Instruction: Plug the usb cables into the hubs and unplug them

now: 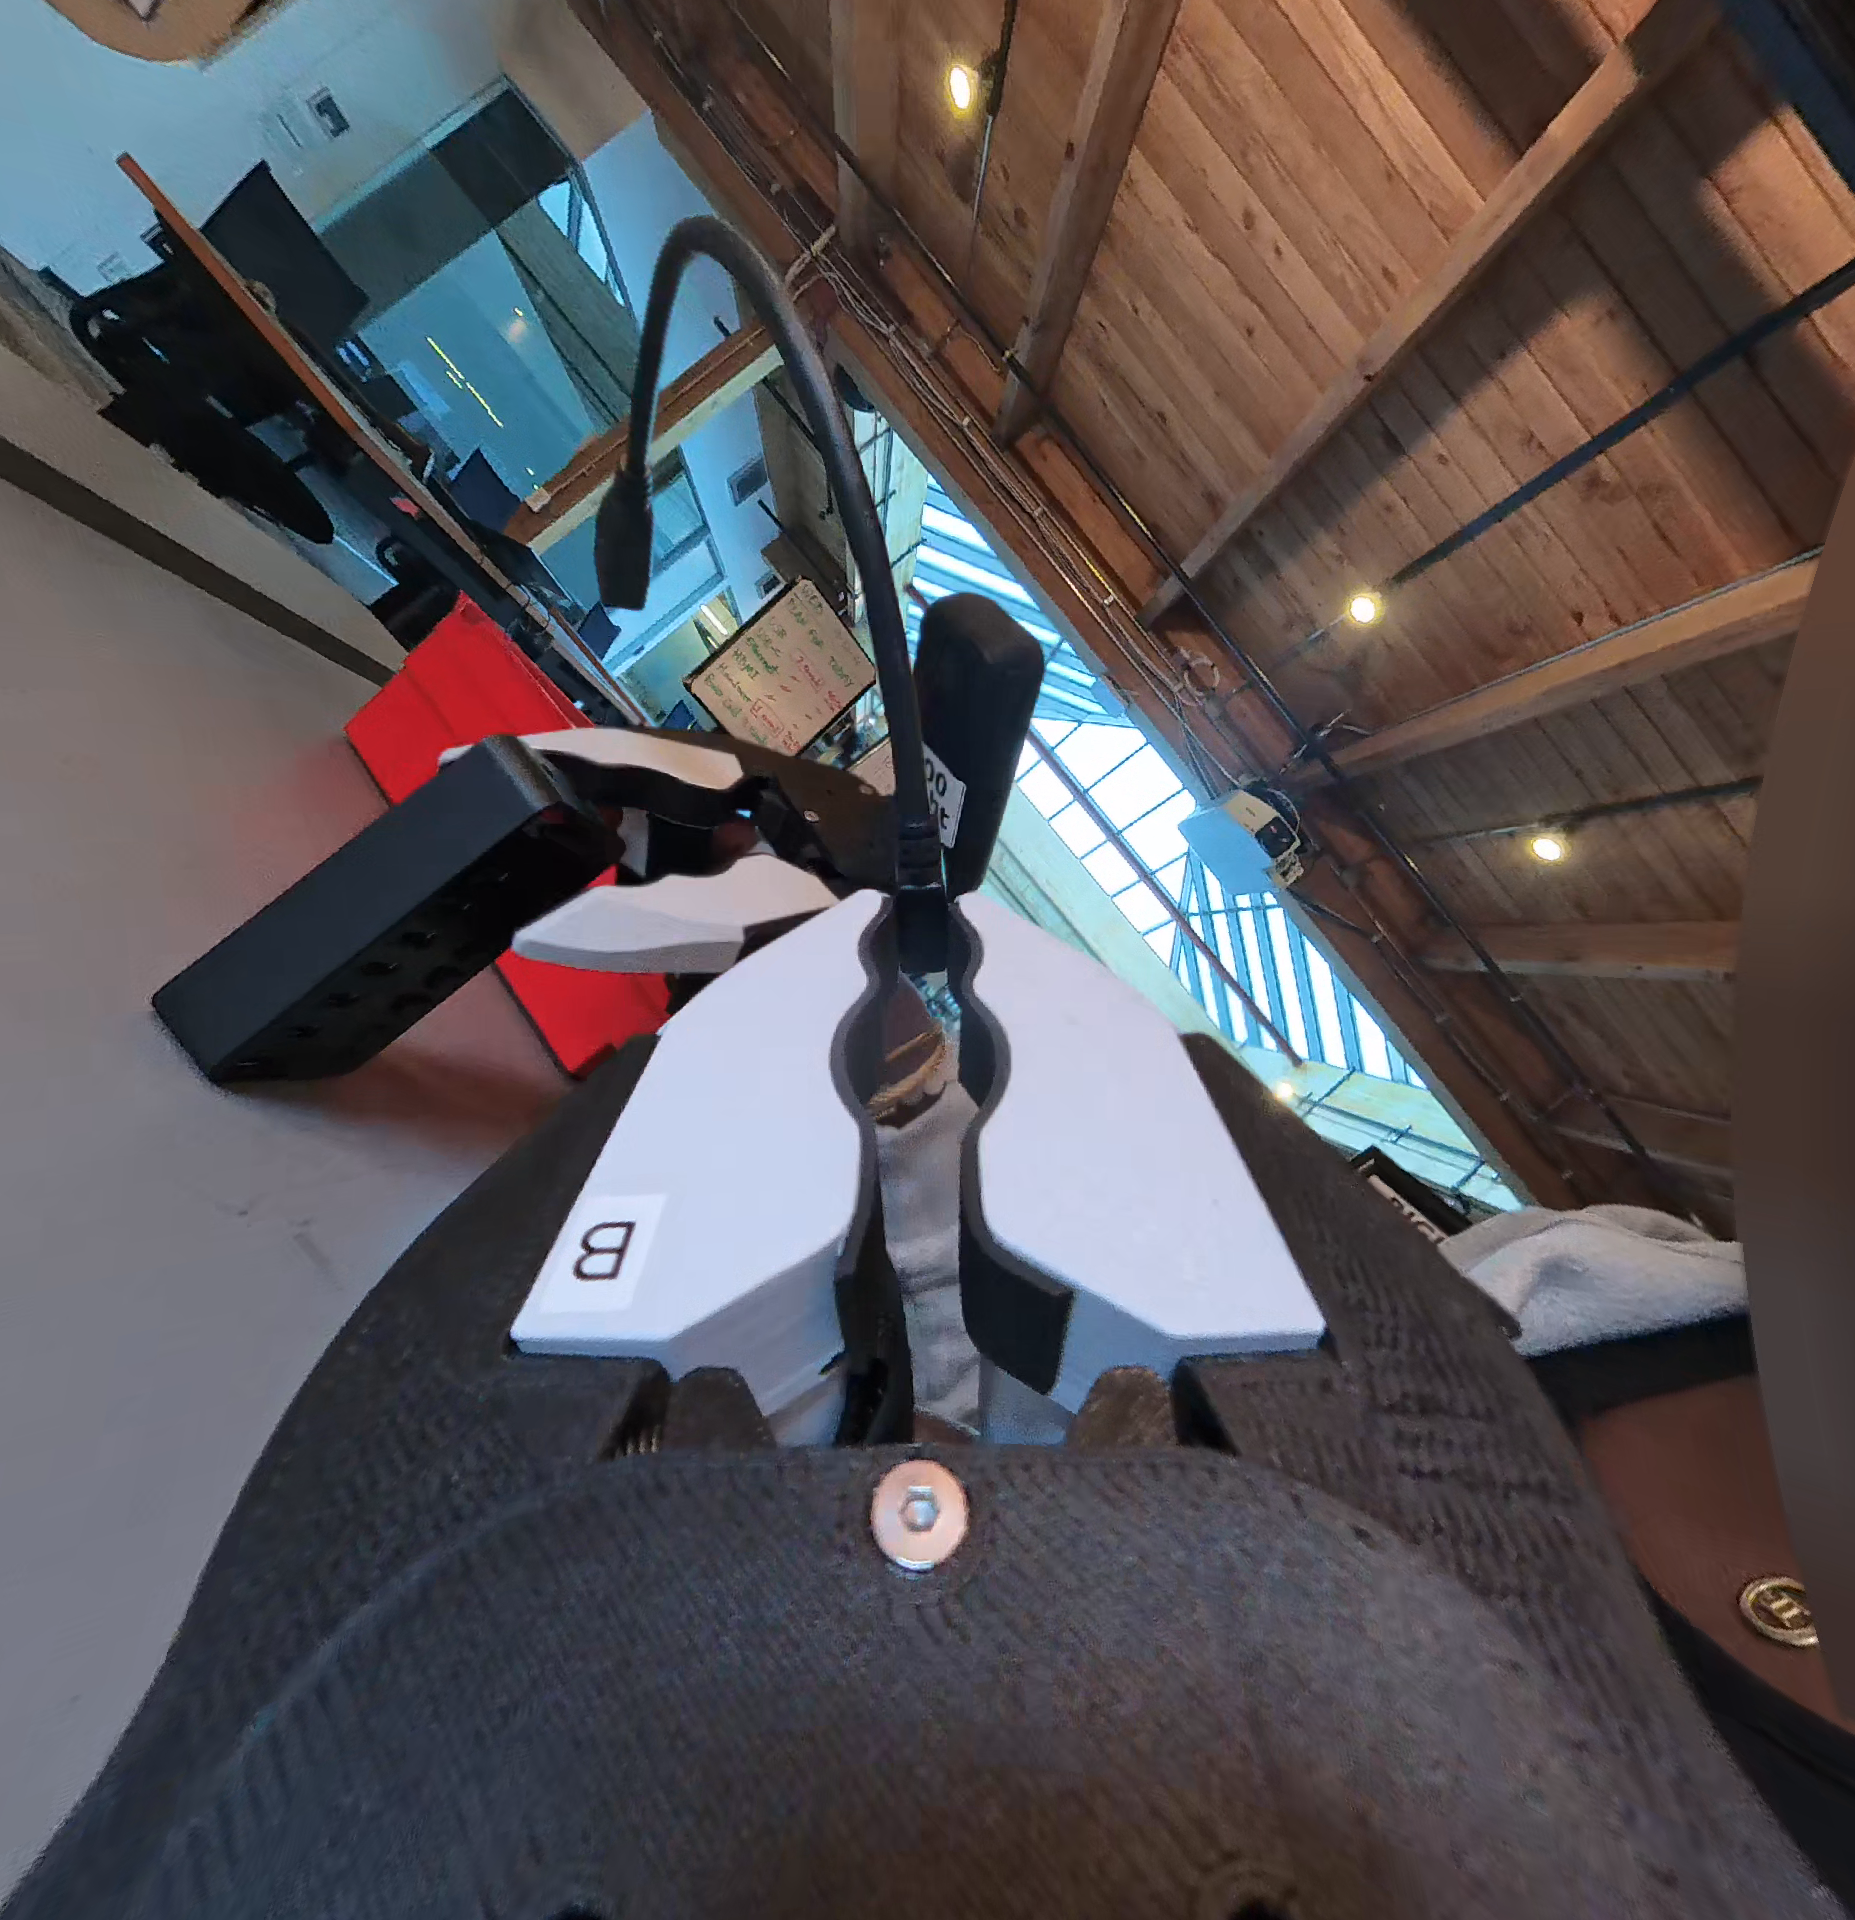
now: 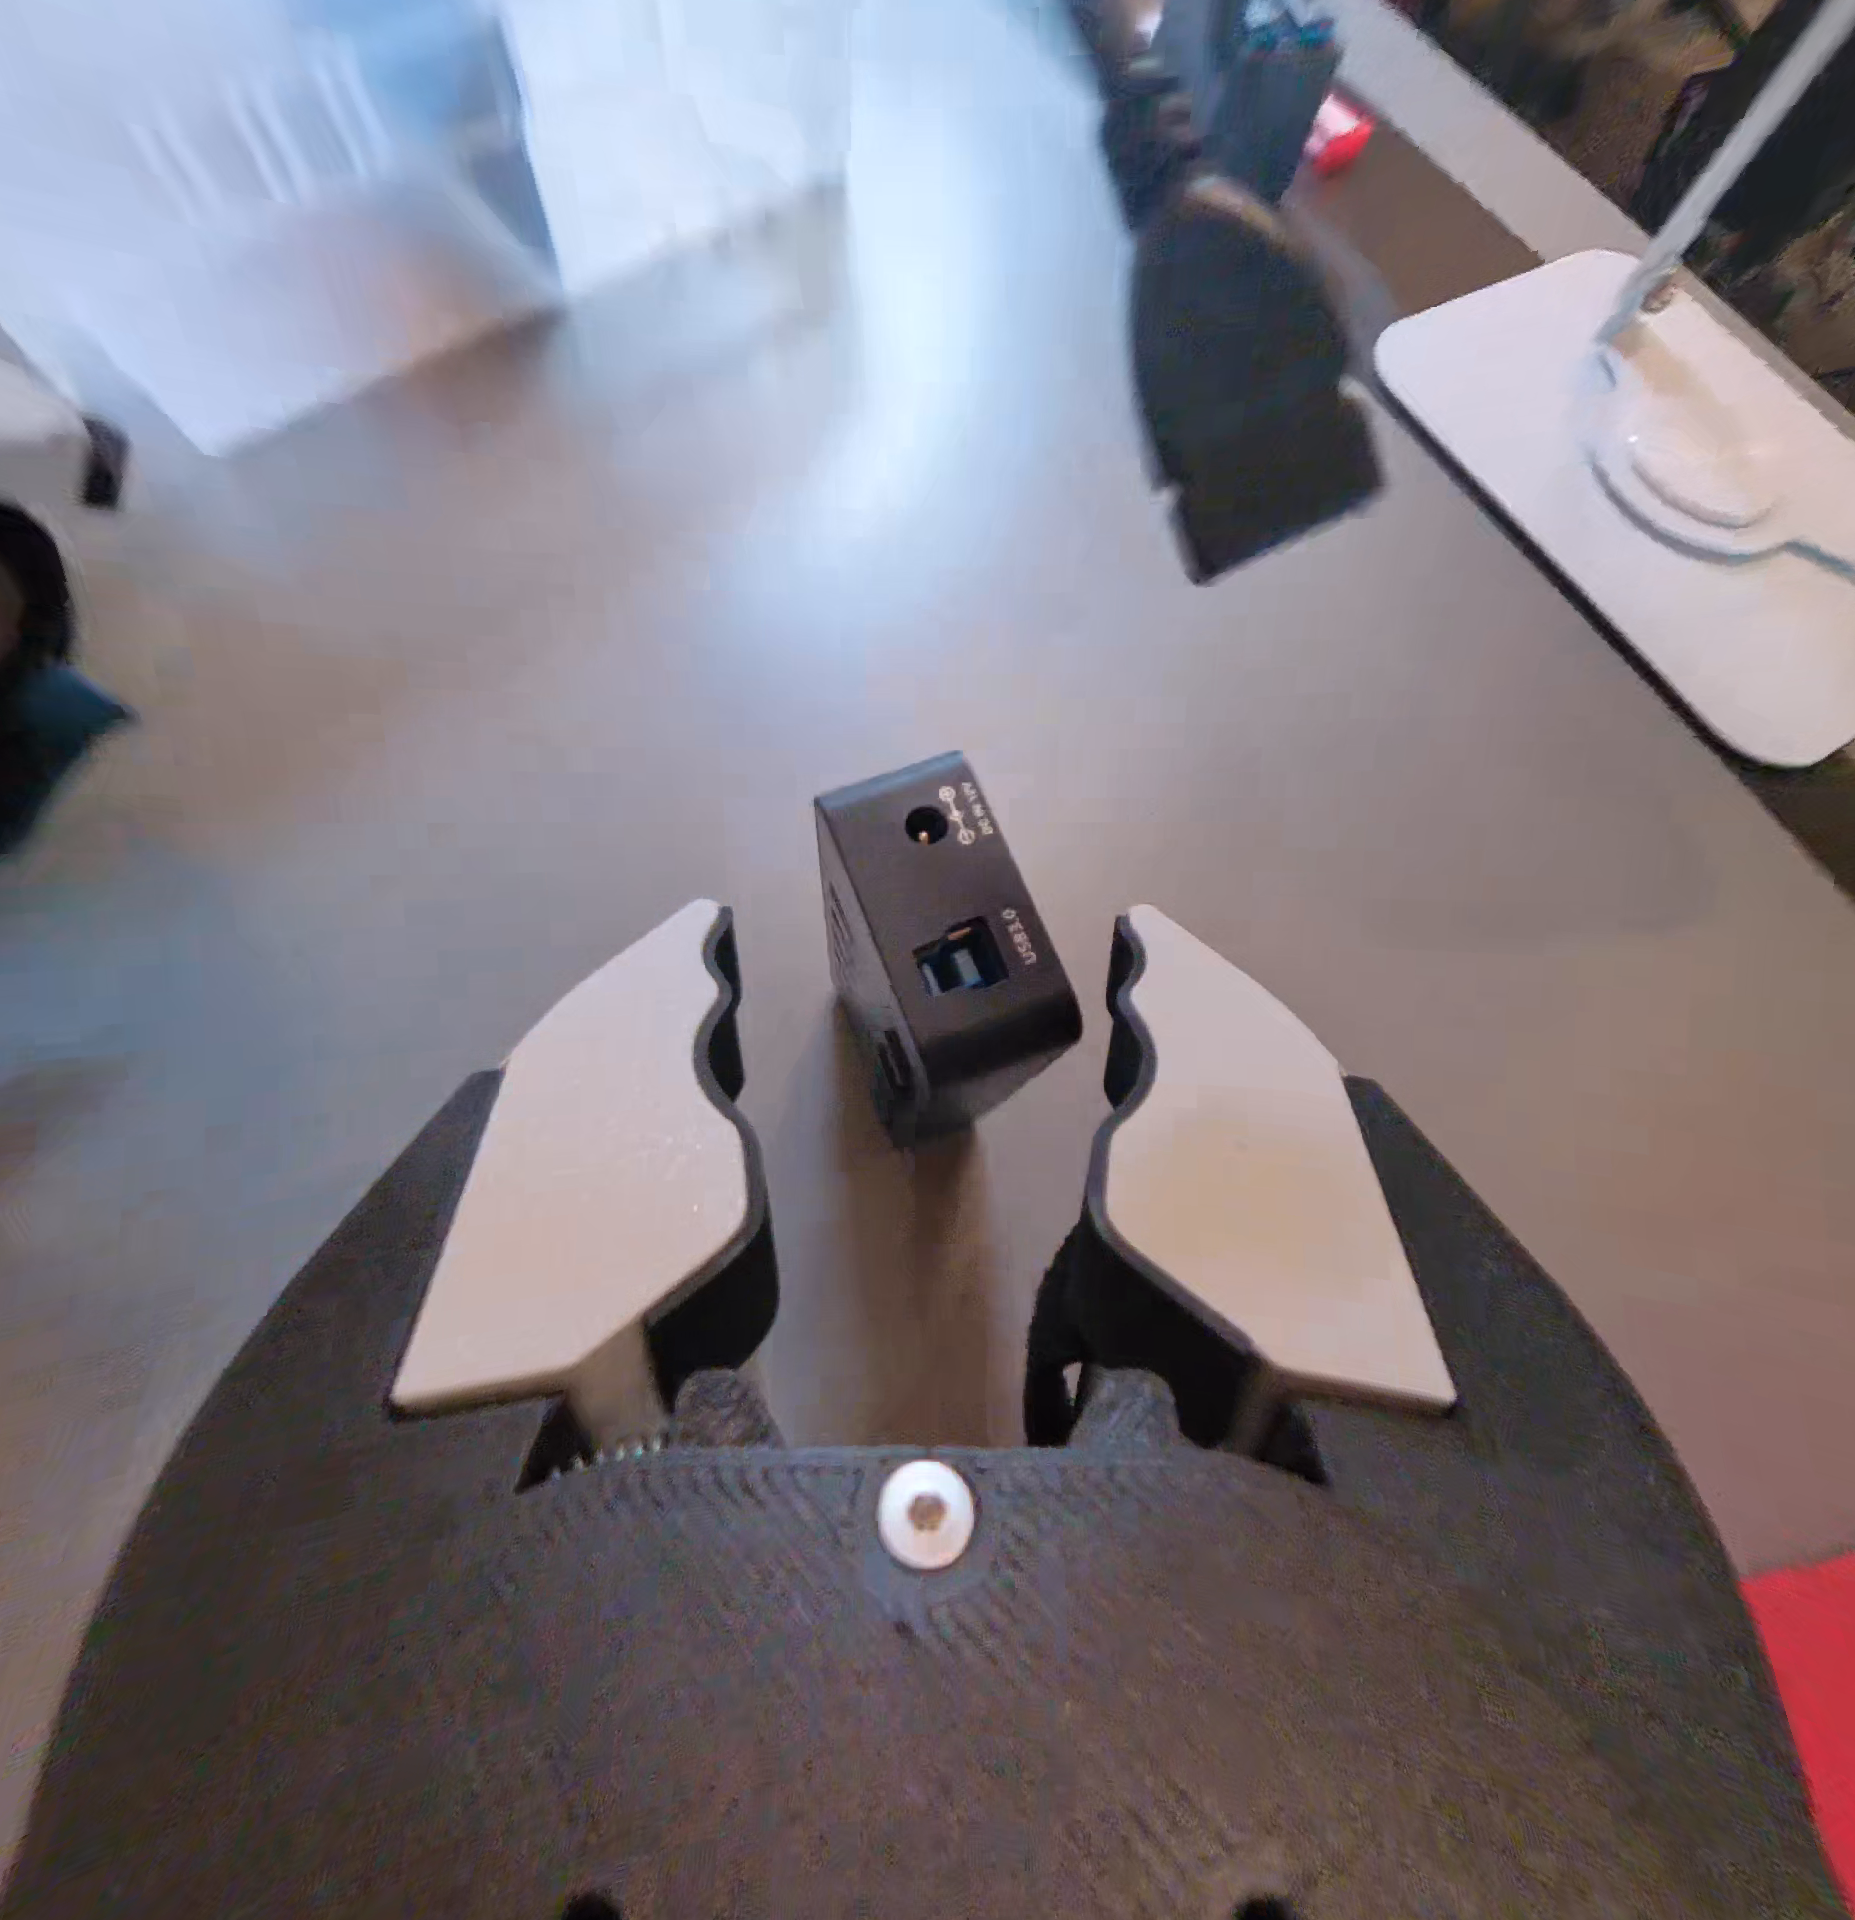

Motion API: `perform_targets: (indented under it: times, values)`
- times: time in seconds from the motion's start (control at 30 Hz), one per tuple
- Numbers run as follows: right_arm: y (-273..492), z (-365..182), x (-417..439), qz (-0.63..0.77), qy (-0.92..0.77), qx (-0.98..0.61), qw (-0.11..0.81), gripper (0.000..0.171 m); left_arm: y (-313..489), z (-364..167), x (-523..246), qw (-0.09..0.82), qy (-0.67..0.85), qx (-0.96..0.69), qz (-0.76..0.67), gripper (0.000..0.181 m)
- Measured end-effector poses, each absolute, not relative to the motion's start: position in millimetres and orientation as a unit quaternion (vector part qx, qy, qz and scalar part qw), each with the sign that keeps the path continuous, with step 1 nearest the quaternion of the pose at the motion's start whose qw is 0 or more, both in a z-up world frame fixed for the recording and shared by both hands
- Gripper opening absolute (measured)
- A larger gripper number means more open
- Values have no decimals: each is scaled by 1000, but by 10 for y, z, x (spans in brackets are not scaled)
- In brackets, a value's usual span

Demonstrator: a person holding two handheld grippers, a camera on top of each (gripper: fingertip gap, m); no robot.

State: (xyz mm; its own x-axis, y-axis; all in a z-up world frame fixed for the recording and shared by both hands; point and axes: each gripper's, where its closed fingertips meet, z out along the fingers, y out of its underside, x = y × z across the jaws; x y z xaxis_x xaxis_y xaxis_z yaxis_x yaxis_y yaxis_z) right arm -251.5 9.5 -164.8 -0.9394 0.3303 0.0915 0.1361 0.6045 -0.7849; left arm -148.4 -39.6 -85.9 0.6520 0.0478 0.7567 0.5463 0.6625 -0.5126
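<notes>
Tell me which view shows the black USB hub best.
The right wrist view. The black USB hub stands on end on the grey table, sharp and unobstructed, its end ports facing the camera, beyond the open right gripper. In the left wrist view the hub appears sideways, with its one end hidden by the right gripper's fingers.

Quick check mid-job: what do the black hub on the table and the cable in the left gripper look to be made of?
The hub looks like moulded plastic with a matte black finish: rounded edges, dull even surface, ports cut in its end face. Painted metal can't be ruled out. The cable appears rubbery or PVC-jacketed, smooth and slightly glossy, holding a springy arc above the left gripper, with a moulded black connector at its free end.
</notes>
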Motion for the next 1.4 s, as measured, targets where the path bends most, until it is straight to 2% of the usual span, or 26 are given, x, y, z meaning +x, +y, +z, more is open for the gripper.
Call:
perform_targets:
  times: [0.17,0.3,0.4,0.5,0.67,0.93,1.1,1.4]
  values:
    - [70,-1686,-2562,350,-925,-95,116,69,-425,-885,-1511,824,-396,-379,-145,9]
    - [94,-1699,-2535,295,-948,-62,103,32,-424,-898,-1518,824,-398,-374,-151,8]
    - [74,-1686,-2474,292,-950,-85,75,28,-448,-934,-1554,821,-410,-372,-139,9]
    - [-19,-1498,-2457,416,-891,-177,48,27,-516,-993,-1621,813,-433,-376,-95,8]
    - [6,-1057,-2251,657,-694,-294,-19,27,-634,-1057,-1710,803,-470,-366,-27,8]
    - [113,-834,-1865,769,-566,-265,138,27,-406,-940,-1594,797,-411,-427,115,9]
    - [74,-737,-1696,766,-566,-212,220,27,-274,-890,-1516,799,-371,-444,166,9]
    - [-62,-784,-1586,750,-579,-182,262,27,-286,-897,-1514,792,-367,-447,194,8]
